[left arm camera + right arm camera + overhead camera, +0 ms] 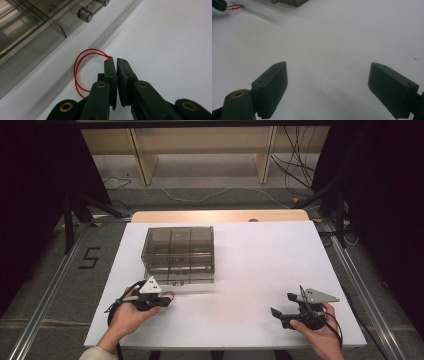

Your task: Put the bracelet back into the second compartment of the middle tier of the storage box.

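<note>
Smoky plastic case (178, 254) beside left tool (167, 298).

The high view looks forward and down on the whole white table (250, 265) from the person's side. The left gripper view sits low and close to the table, facing the clear box (30, 27). The right gripper view is also low, looking across the table; both gripper views share the red string (235, 6).

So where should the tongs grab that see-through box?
Probably by a small round knob on the clear box's near front face, coming from the person's side; the knobs stick out, while the box looks too wide for the open right tongs.
</note>
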`<act>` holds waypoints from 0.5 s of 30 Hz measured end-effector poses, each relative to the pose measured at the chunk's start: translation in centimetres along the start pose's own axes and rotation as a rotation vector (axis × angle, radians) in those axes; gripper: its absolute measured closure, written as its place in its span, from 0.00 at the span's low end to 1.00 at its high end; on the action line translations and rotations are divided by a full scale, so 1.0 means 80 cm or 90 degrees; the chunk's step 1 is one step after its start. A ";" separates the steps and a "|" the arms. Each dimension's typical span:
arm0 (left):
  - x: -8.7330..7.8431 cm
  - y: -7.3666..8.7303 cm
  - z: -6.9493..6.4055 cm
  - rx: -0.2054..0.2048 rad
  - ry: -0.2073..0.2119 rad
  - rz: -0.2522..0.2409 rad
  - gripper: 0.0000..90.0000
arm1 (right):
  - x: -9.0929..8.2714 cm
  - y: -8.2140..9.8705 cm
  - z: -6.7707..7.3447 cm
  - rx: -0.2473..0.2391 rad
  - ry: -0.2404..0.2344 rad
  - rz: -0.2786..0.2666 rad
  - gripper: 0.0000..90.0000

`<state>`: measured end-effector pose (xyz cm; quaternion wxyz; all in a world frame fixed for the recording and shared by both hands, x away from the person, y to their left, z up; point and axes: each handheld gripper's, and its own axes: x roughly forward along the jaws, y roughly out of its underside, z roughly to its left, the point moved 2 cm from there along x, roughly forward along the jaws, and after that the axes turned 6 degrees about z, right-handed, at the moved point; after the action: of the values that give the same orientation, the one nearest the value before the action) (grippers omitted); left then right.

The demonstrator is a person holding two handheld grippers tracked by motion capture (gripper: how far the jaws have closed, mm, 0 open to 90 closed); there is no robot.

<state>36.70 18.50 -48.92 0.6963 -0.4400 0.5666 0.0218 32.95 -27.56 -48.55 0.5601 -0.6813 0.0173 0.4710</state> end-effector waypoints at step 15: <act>-0.013 -0.003 -0.002 -0.002 -0.003 -0.023 0.96 | 0.000 0.000 0.000 0.001 0.001 0.000 0.19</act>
<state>36.33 18.73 -47.98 0.6973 -0.4510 0.5570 0.0114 32.94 -27.60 -48.53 0.5603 -0.6814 0.0183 0.4705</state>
